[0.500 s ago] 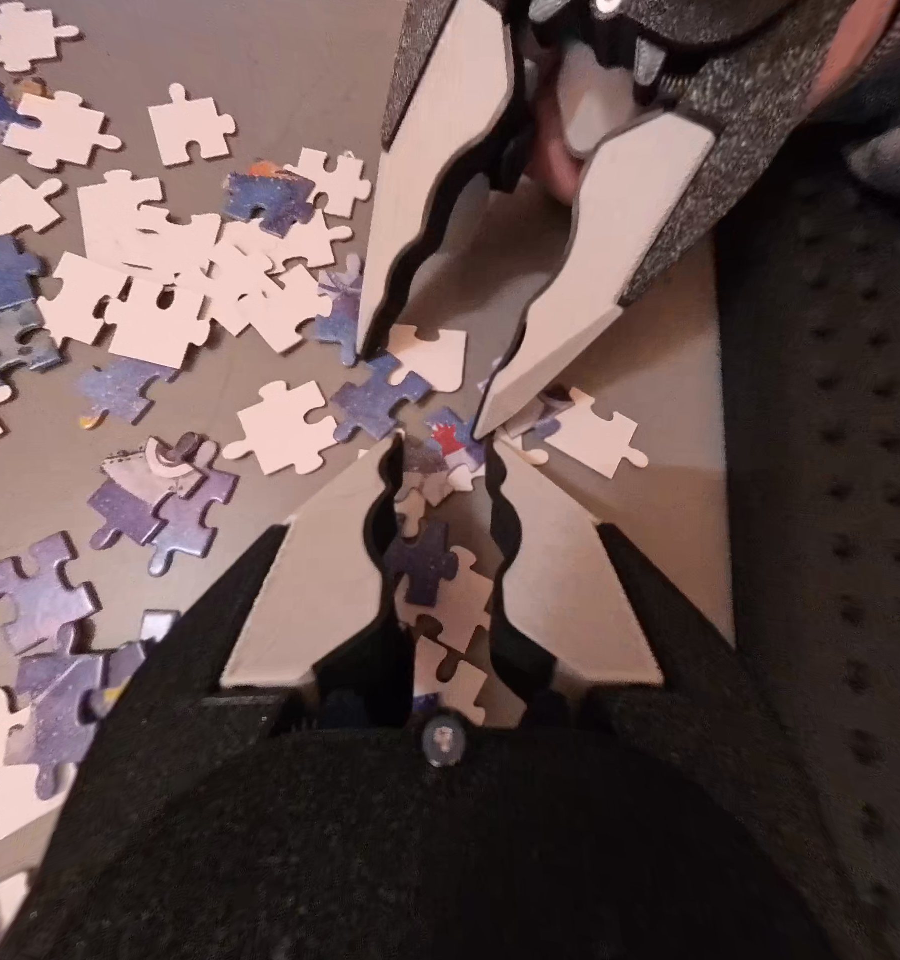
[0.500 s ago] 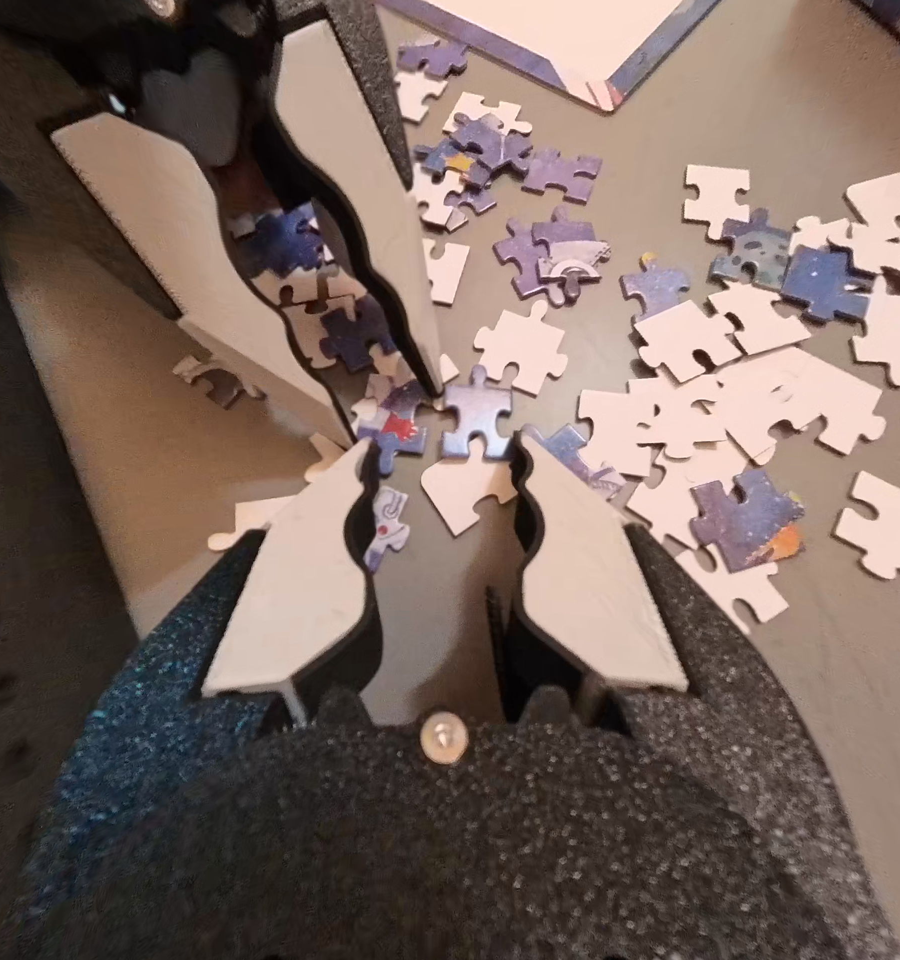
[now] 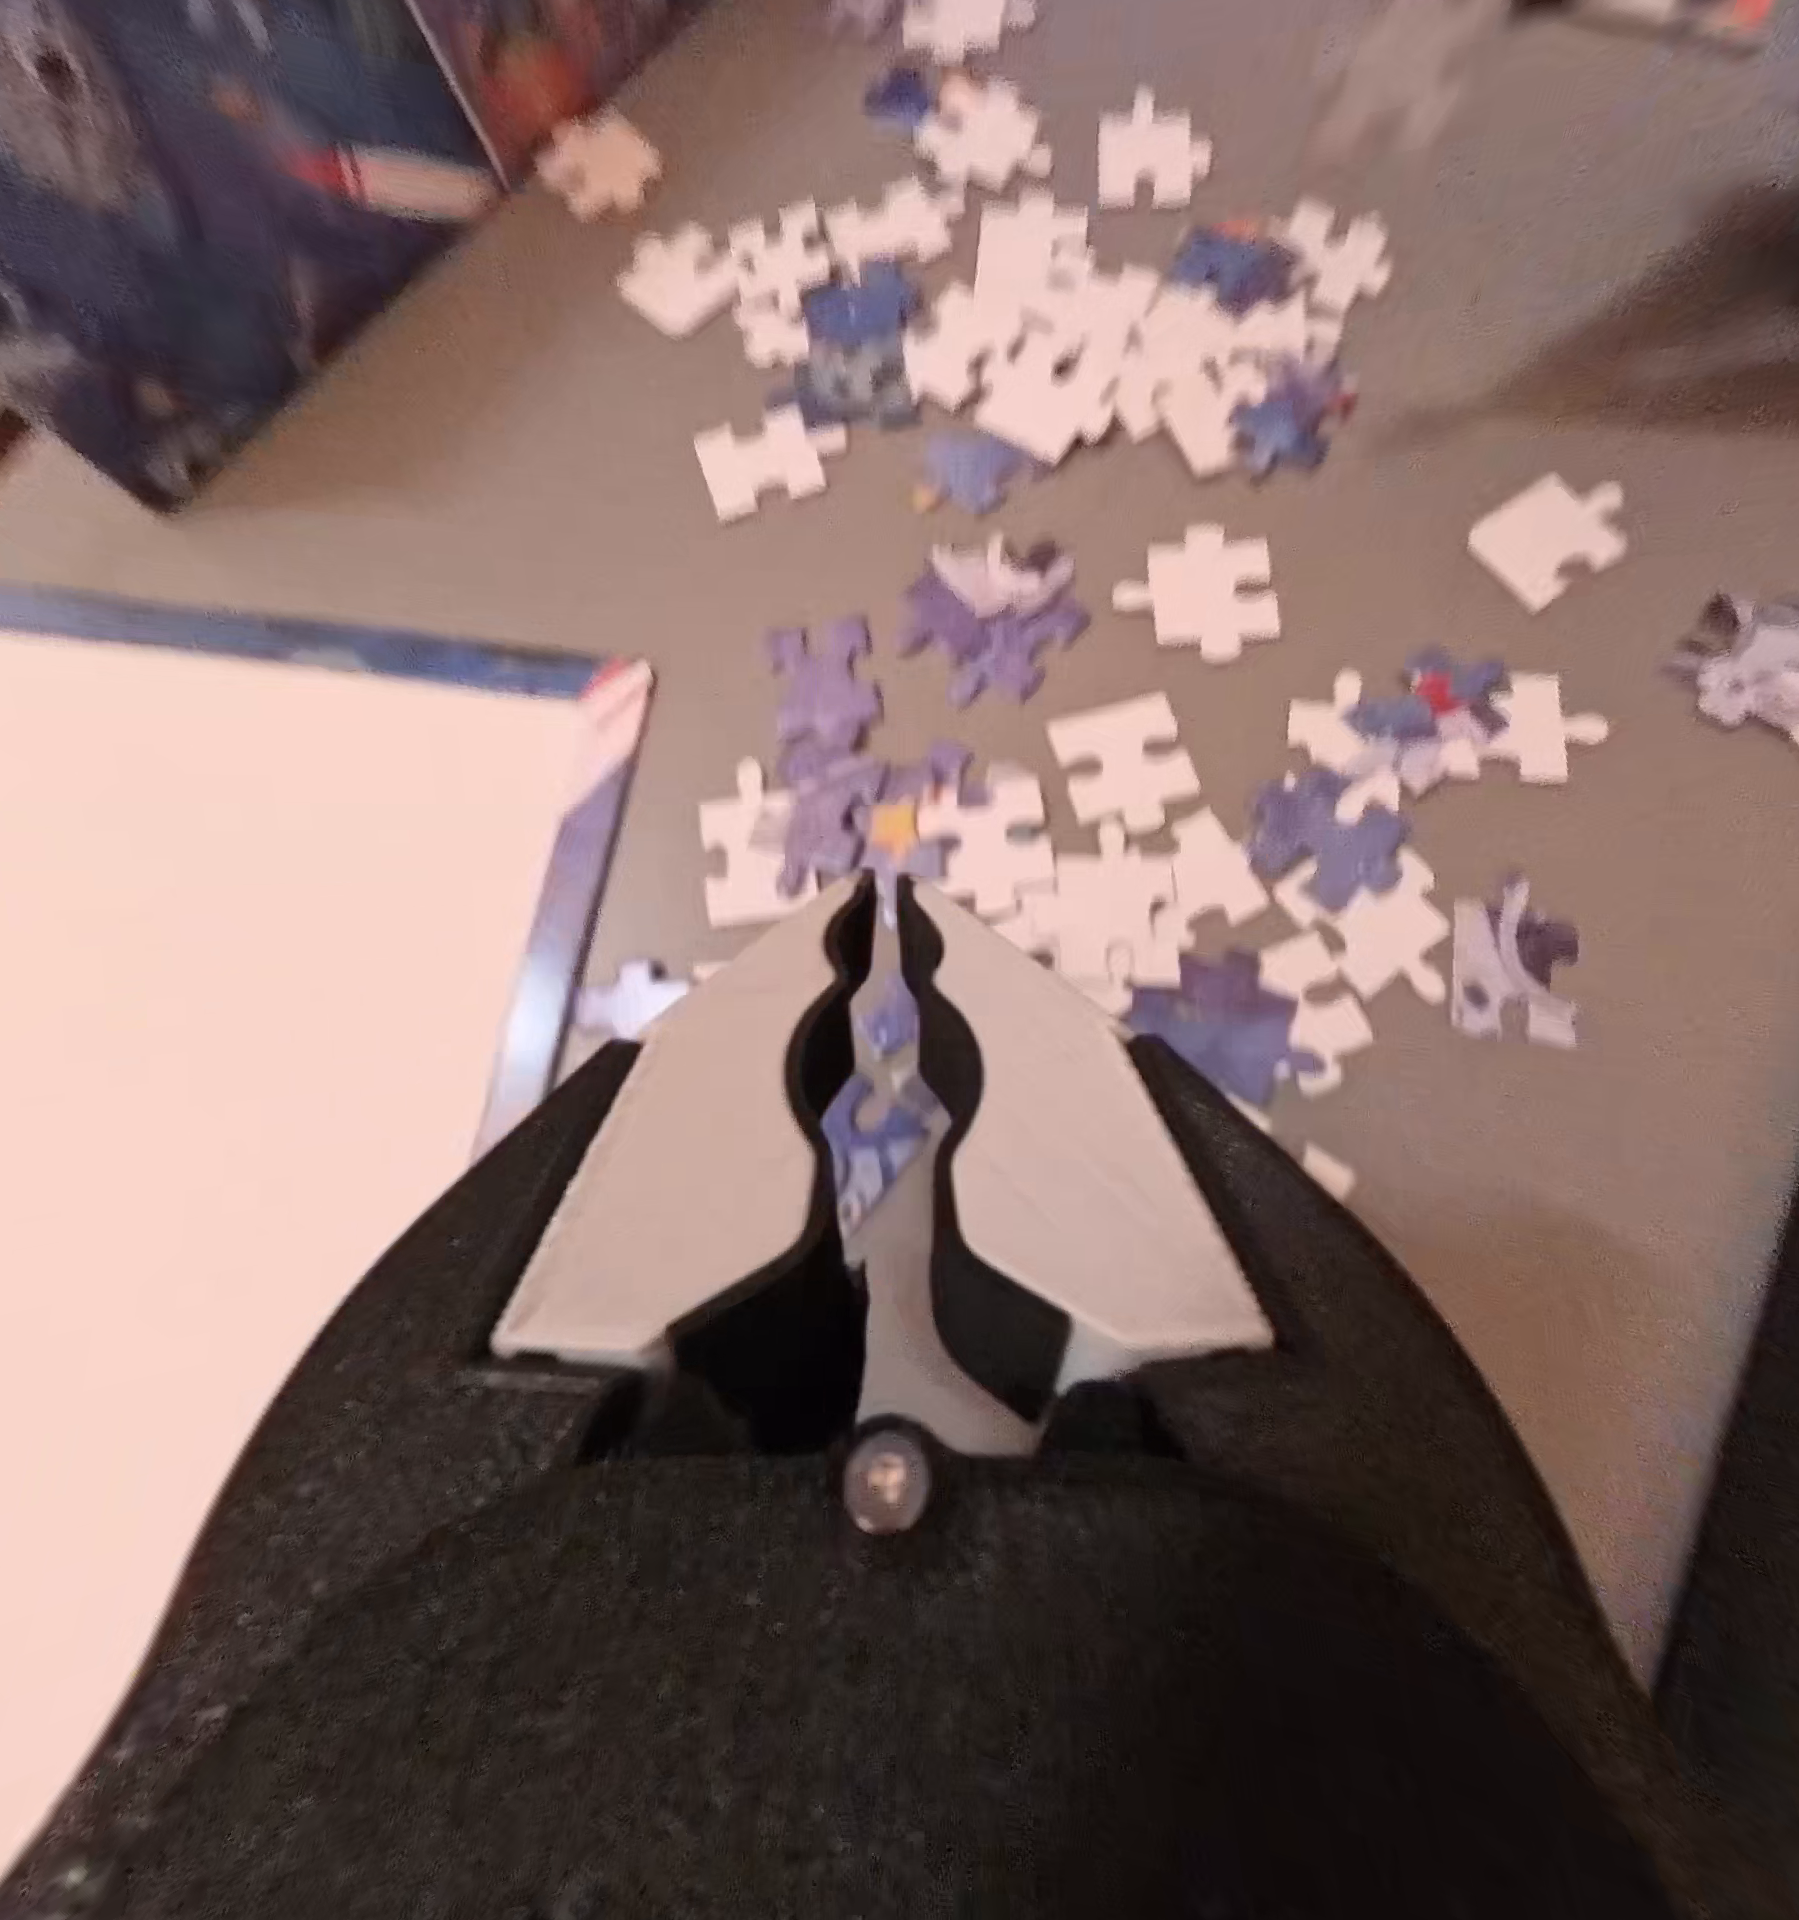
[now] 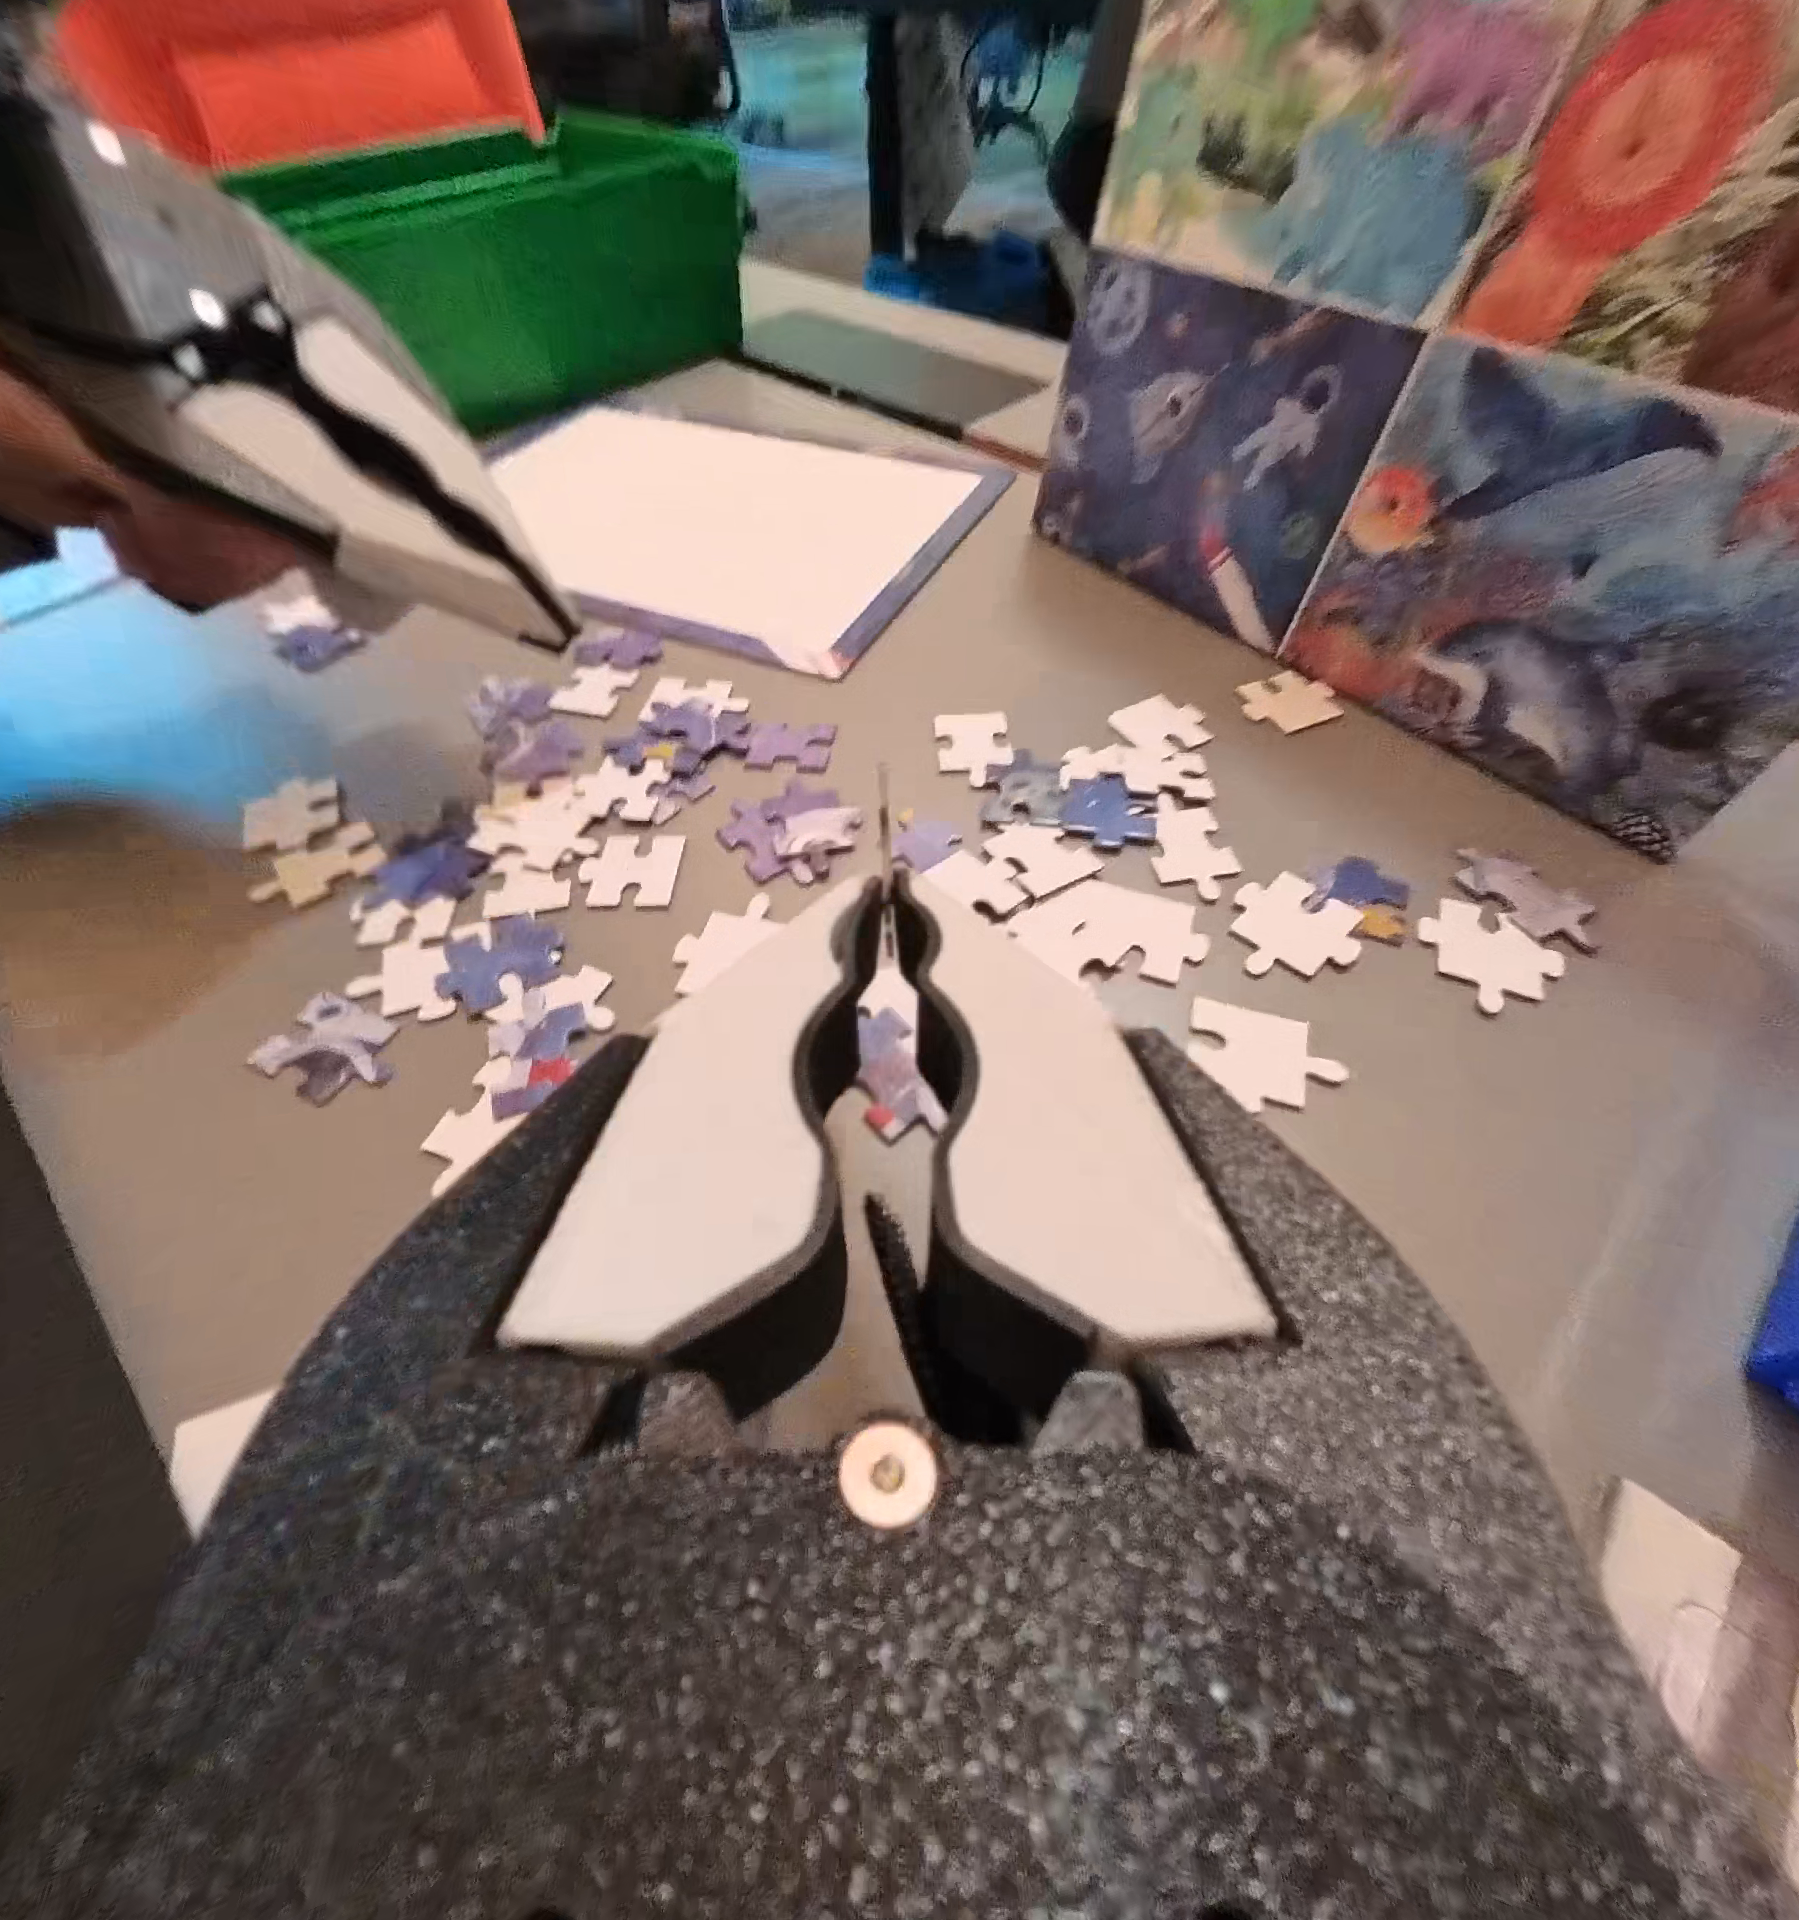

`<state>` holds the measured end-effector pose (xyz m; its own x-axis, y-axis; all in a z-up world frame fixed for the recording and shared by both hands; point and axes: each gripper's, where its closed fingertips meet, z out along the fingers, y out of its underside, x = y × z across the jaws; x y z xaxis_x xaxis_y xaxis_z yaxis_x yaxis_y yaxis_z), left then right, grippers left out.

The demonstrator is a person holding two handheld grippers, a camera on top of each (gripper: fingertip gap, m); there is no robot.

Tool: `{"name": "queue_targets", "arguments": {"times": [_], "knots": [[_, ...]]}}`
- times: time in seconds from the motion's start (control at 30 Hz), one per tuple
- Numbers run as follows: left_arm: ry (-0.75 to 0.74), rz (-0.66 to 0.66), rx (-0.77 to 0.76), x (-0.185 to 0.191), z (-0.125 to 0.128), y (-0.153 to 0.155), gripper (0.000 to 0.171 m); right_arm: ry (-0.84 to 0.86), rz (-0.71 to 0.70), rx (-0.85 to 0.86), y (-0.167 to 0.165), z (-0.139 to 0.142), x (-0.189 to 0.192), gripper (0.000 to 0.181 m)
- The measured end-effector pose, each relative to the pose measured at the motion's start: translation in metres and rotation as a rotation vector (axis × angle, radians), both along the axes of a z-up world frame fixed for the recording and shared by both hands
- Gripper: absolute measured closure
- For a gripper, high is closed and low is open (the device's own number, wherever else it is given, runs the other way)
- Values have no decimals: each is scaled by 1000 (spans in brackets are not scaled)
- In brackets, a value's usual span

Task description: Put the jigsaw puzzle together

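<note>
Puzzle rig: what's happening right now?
A person is working a jigsaw with two handheld grippers. The left gripper and the right gripper are each shut on a puzzle piece held edge-on between the fingers, lifted above the loose pieces scattered on the grey table. The white puzzle tray looks empty, so nothing is assembled there yet.

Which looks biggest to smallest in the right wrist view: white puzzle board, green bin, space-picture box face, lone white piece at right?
1. green bin
2. white puzzle board, close to the bin; it lies flat and foreshortened, so unsure
3. space-picture box face
4. lone white piece, smallest
</note>
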<state>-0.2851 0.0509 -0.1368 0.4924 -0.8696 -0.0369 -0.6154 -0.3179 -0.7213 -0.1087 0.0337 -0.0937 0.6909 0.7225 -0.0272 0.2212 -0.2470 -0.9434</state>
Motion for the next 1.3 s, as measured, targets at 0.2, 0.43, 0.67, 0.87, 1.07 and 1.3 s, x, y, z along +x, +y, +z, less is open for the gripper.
{"name": "queue_targets", "arguments": {"times": [0.2, 0.43, 0.67, 0.87, 1.07, 1.3], "knots": [[81, -106, -199, -37, -31, -38, 156, -6, 269, -212, -36, -31, -40, 148], [68, -158, -126, 16, -38, -38, 134, -205, 373, -251, -59, -65, -64, 138], [-16, -164, -46, 36, -11, -34, 140, -175, 736, -353, -129, -64, -94, 170], [-100, 68, -83, -46, 7, 8, 158, -363, 277, -227, -42, -80, -61, 181], [116, 162, -122, -73, -38, 20, 160, -193, 208, -78, -28, -37, -51, 181], [59, -101, -127, -3, -40, -17, 165, -320, 362, -128, -55, -65, -75, 178]]}}
